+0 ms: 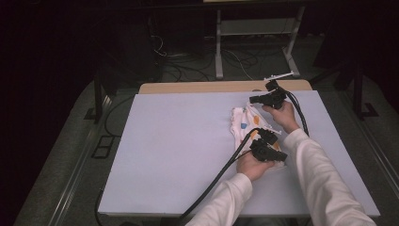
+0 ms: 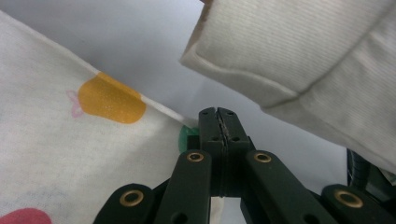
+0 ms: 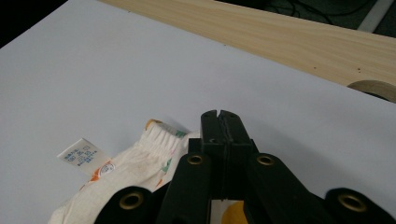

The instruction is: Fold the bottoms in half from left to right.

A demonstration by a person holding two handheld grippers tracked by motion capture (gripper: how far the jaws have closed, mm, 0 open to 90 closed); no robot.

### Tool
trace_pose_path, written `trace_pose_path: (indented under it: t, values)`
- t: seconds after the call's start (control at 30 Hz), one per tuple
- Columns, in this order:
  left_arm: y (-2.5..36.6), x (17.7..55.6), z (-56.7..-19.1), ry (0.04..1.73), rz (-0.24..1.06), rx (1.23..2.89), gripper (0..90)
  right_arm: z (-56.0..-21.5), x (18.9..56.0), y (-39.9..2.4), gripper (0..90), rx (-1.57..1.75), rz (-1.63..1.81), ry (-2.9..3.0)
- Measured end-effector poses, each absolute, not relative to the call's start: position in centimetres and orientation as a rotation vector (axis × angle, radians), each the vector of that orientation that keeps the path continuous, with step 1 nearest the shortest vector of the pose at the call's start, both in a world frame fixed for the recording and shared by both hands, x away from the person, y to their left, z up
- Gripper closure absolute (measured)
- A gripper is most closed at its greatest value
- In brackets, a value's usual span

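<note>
The jaws of both grippers are pressed together, and each pair pinches the cloth at its edge. In the left gripper view the black jaws meet with only a thin line between them, and the hem of the cloth runs in under their tips. In the right gripper view the jaws are closed in the same way, beside the gathered elastic edge of the cloth.

The wide pale lilac surface (image 1: 188, 150) carries everything; a strip of light wood (image 1: 197, 87) shows along its far edge. The small white cotton garment with orange, blue and red spots (image 1: 247, 125) lies near the right edge of the surface, about halfway between the far edge and the near edge, and it looks crumpled. The person's arms in white sleeves (image 1: 324, 183) come in from the near right corner.

The left gripper (image 1: 267, 147) holds the near part of the garment. The right gripper (image 1: 269, 98) holds its far part, close to the far edge. A small white care label with blue print (image 3: 86, 156) sticks out of the garment beside the elastic edge.
</note>
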State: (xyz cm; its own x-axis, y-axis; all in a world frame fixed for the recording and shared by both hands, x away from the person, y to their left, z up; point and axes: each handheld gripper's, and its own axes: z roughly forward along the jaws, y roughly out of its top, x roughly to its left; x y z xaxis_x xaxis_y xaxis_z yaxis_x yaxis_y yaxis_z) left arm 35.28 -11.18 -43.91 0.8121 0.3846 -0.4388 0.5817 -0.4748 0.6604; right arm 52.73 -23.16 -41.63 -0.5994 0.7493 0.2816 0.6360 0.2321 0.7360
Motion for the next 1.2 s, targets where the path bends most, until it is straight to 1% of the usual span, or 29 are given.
trace_pose_path:
  t: [0.3,0.4,0.43,0.47,0.5,0.53,0.6,0.67,0.77,0.8,0.87,0.9,0.97,1.0,1.07,1.1,1.2]
  values:
    - [-11.6,35.4,-44.5,0.731,-0.296,2.132,89.4,-41.8,52.8,-23.5,88.4,1.335,1.317,2.353]
    - [-11.7,35.2,-44.3,0.722,-0.289,2.127,88.2,-41.7,52.8,-23.7,85.3,1.366,1.349,2.351]
    - [-11.7,35.1,-44.3,0.715,-0.291,2.122,85.7,-41.6,52.7,-23.9,82.7,1.376,1.363,2.332]
    - [-11.7,35.1,-44.2,0.708,-0.295,2.115,79.6,-41.3,52.4,-24.2,73.7,1.384,1.373,2.285]
    - [-11.7,35.0,-44.1,0.7,-0.293,2.109,79.6,-41.3,52.4,-24.2,73.7,1.384,1.373,2.285]
    - [-11.6,34.8,-44.1,0.685,-0.284,2.099,75.0,-41.1,52.3,-24.4,70.0,1.385,1.373,2.27]
    - [-11.6,34.5,-44.0,0.658,-0.265,2.085,69.4,-40.7,52.0,-24.6,60.4,1.379,1.379,2.254]
    - [-11.4,34.1,-43.9,0.641,-0.232,2.073,58.9,-40.3,51.7,-24.7,51.0,1.374,1.367,2.241]
    - [-11.3,33.7,-43.7,0.639,-0.199,2.063,47.7,-39.8,51.3,-24.8,36.8,1.362,1.374,2.234]
    - [-11.2,33.7,-43.7,0.641,-0.196,2.065,44.6,-39.7,51.2,-24.9,31.6,1.357,1.375,2.235]
    - [-10.9,33.5,-43.6,0.648,-0.19,2.062,38.3,-39.5,50.9,-24.9,17.5,1.347,1.369,2.238]
    - [-10.7,33.5,-43.6,0.652,-0.188,2.059,35.5,-39.4,50.8,-24.9,12.6,1.349,1.367,2.235]
    - [-10.2,33.5,-43.5,0.654,-0.199,2.039,29.8,-39.3,50.5,-25.0,12.1,1.347,1.384,2.23]
    - [-9.9,33.5,-43.5,0.652,-0.2,2.035,28.2,-39.3,50.4,-25.0,10.2,1.347,1.388,2.23]
    - [-9.3,33.4,-43.4,0.643,-0.194,2.034,22.5,-39.4,50.2,-25.0,2.9,1.34,1.39,2.241]
    - [-9.0,33.3,-43.3,0.643,-0.192,2.03,18.9,-39.4,49.9,-25.0,1.8,1.346,1.393,2.24]
    - [-7.8,33.1,-43.1,0.636,-0.172,2.012,13.0,-39.5,49.4,-25.1,1.7,1.352,1.403,2.229]
